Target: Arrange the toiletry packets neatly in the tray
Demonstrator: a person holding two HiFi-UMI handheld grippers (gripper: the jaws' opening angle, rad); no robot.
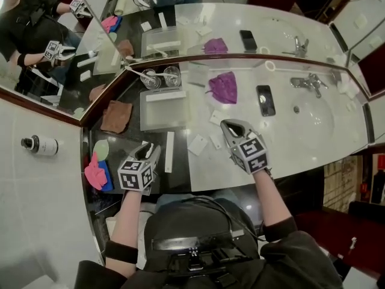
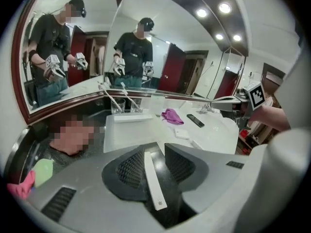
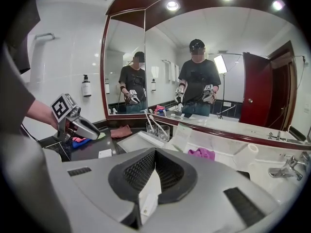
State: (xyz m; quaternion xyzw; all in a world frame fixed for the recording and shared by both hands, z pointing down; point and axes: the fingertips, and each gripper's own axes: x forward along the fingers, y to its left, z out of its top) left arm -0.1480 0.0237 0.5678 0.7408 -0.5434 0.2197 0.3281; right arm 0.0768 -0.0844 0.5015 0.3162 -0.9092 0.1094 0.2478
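1. Left claw is released, its jaws apart around a long packet that lies on the dark worktop, just beside the near edge of the tray.
2. Right claw is clenched on a flat packet, held over the pale part of the worktop, right of the tray.
3. Inside the tray, a second long packet lies along the far wall.
4. Between the claws, loose packets lie on the worktop.
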